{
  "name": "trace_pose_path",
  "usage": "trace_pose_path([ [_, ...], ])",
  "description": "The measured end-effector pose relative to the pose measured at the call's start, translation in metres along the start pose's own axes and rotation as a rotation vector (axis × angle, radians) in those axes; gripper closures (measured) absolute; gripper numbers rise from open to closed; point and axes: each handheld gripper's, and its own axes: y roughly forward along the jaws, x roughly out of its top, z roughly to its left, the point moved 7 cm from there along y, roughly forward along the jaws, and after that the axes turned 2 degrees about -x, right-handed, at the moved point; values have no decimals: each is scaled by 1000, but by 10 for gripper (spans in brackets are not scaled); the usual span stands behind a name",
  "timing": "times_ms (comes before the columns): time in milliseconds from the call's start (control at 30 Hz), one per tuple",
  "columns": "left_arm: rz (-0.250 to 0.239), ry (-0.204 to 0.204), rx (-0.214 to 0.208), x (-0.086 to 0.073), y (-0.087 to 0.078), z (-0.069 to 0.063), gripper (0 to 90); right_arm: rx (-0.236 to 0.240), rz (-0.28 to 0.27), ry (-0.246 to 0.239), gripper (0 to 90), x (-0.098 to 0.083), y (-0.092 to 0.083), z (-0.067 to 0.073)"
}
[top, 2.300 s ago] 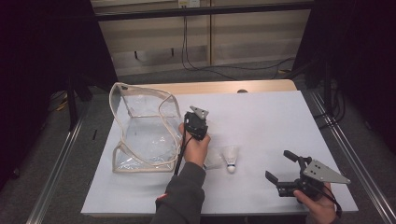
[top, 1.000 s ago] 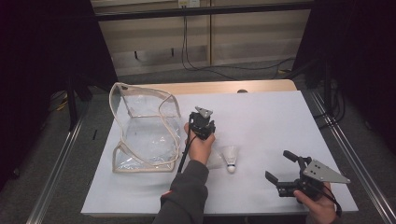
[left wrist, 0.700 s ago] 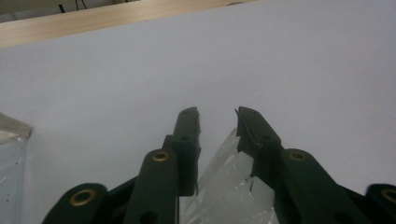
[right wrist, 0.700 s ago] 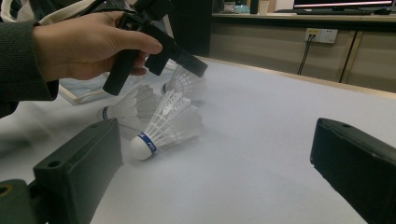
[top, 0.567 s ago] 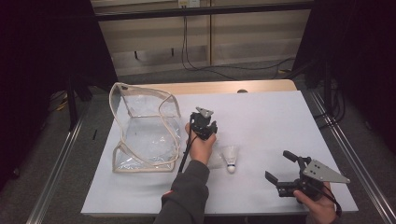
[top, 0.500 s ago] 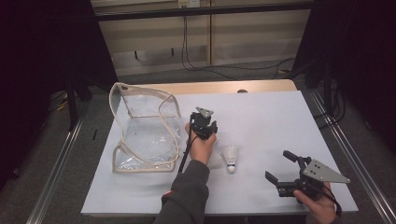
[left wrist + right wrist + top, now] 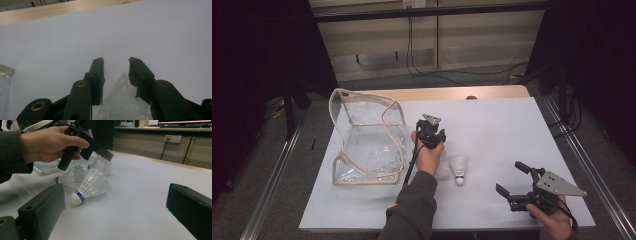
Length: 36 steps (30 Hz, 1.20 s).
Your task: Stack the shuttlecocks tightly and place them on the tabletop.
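My left gripper (image 7: 430,131) is held above the middle of the white table, just right of the clear bag (image 7: 367,137). Its jaws (image 7: 116,60) have just been opening. A shuttlecock's white feather skirt (image 7: 122,100) sits low between them, beside the right jaw, with a gap at the left pad. In the right gripper view that shuttlecock (image 7: 100,165) lies under the left gripper (image 7: 107,157). Two more shuttlecocks (image 7: 86,187) (image 7: 67,177) lie on the table; one (image 7: 458,170) shows right of the left hand. My right gripper (image 7: 508,176) rests open near the front right, nothing between its jaws (image 7: 117,192).
The clear bag with beige piping stands open-mouthed at the table's left. The white table top (image 7: 502,130) stretches bare to the right and back, ending in a wooden strip (image 7: 452,93). Metal rails run along both sides of the table.
Since the oldest frame the left hand and its gripper have shifted slightly right and straightened. The right gripper, the bag and the loose shuttlecock stay where they were.
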Motion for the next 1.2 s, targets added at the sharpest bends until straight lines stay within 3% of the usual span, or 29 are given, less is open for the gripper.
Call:
trace_pose_path([
  [1200,-12,-11,10,3,-3,2,618,6,2,-3,14,0,0,1],
])
